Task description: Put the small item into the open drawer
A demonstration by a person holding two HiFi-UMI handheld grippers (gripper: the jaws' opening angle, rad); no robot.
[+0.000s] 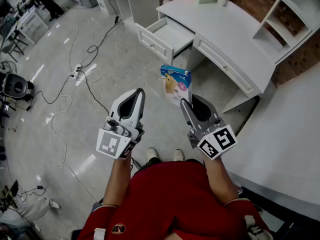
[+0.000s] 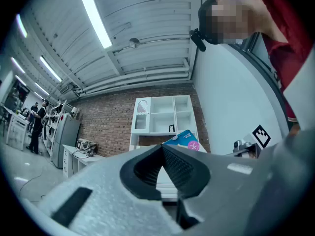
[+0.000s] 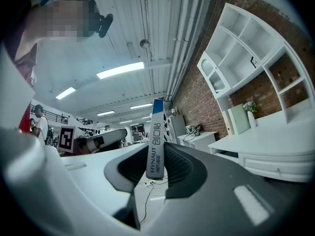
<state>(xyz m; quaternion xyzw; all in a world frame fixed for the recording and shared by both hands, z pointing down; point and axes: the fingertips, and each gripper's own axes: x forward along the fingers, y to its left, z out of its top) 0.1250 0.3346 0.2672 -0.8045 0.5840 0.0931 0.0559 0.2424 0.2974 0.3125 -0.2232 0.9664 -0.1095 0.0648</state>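
Note:
My right gripper [image 1: 183,102] is shut on a small flat box [image 1: 176,83], blue and white with a pink spot, held upright above the floor. In the right gripper view the box [image 3: 156,139] stands edge-on between the jaws, which press its lower part. My left gripper [image 1: 141,92] hangs beside it to the left, shut and holding nothing; in its own view the ribbed pads [image 2: 170,163] meet, and the box's corner [image 2: 183,138] shows beyond them. The open white drawer [image 1: 167,36] juts from the left end of the white desk [image 1: 220,29], ahead of both grippers.
Black cables [image 1: 92,91] and a power strip [image 1: 76,74] lie on the shiny grey floor to the left. A white shelf unit [image 1: 287,19] stands on the desk's right end. A white table [image 1: 290,134] fills the right side. The person's shoes [image 1: 165,155] show below the grippers.

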